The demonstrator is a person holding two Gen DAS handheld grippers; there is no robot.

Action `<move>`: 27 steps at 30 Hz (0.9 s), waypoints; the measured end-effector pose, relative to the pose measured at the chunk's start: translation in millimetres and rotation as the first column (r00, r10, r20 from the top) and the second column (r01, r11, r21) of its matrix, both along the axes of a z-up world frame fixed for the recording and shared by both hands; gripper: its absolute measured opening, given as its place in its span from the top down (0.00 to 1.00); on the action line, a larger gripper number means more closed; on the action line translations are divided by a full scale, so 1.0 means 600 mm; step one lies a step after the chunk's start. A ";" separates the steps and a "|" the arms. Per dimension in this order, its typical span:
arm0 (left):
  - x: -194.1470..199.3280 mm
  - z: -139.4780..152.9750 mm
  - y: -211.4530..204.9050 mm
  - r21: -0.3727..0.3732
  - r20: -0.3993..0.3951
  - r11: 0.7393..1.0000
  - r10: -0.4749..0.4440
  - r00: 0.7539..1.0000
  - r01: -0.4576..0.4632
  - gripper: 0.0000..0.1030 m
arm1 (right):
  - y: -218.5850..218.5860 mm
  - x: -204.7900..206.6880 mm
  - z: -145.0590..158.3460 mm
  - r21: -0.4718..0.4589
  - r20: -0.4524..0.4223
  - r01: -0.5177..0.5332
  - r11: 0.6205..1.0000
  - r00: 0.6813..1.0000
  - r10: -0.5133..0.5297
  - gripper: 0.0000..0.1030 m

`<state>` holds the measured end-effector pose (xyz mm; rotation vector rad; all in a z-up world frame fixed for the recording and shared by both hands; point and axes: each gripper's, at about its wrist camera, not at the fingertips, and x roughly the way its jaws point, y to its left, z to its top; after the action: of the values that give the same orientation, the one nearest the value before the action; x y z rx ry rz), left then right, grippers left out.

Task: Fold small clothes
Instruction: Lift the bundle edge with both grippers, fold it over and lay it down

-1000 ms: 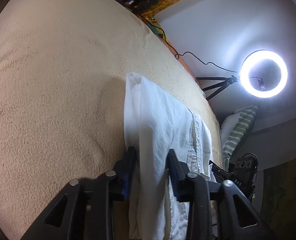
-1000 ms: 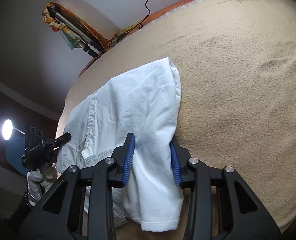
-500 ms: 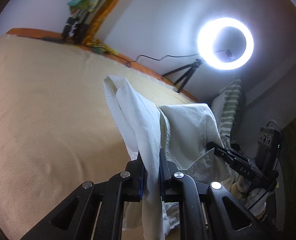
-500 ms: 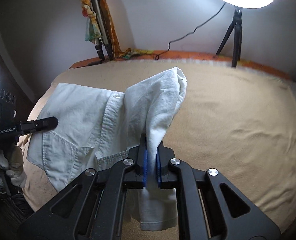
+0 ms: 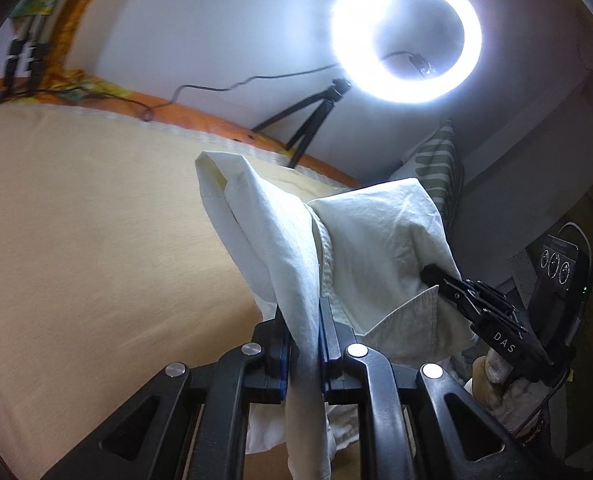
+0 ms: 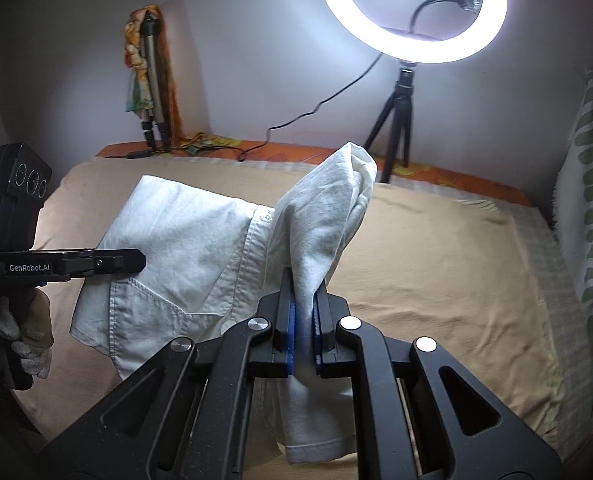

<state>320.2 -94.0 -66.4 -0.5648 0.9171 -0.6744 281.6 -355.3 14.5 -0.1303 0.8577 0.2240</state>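
I see a glaring ring light (image 6: 412,8) blowing out the upper frame, dim vignetted corners, slight blur left, fisheye-bent edges.

shirt (image 6: 184,232): white woven cloth, creased, matt | bed cover (image 6: 436,280): tan cloth, fuzzy | hand-held gripper (image 6: 302,320): blk matt plastic, blue pads

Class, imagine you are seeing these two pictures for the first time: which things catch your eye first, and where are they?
The glowing ring light on its tripod dominates the top, against the back wall. Below it a white shirt is lifted off the tan bed, a sleeve pinched in each claw: left claw, right claw. A green-striped pillow stands at the right edge.
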 end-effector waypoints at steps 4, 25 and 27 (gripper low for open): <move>0.038 0.001 -0.067 -0.016 0.015 0.999 -0.038 0.999 0.038 0.92 | -0.050 0.026 0.010 -0.033 0.019 0.042 0.999 0.999 -0.041 0.93; 0.156 -0.027 -0.255 0.086 0.040 0.994 -0.076 0.996 0.073 0.92 | -0.201 0.153 -0.036 -0.102 0.028 0.164 0.981 0.986 -0.162 0.93; 0.162 -0.033 -0.261 0.133 0.047 0.990 -0.063 0.997 0.056 0.92 | -0.207 0.162 -0.057 -0.127 0.011 0.181 0.975 0.983 -0.181 0.93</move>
<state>417.3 -250.6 -86.2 -0.4026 0.9264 -0.6736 379.0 -479.7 -19.9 -0.1706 0.8797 -0.0020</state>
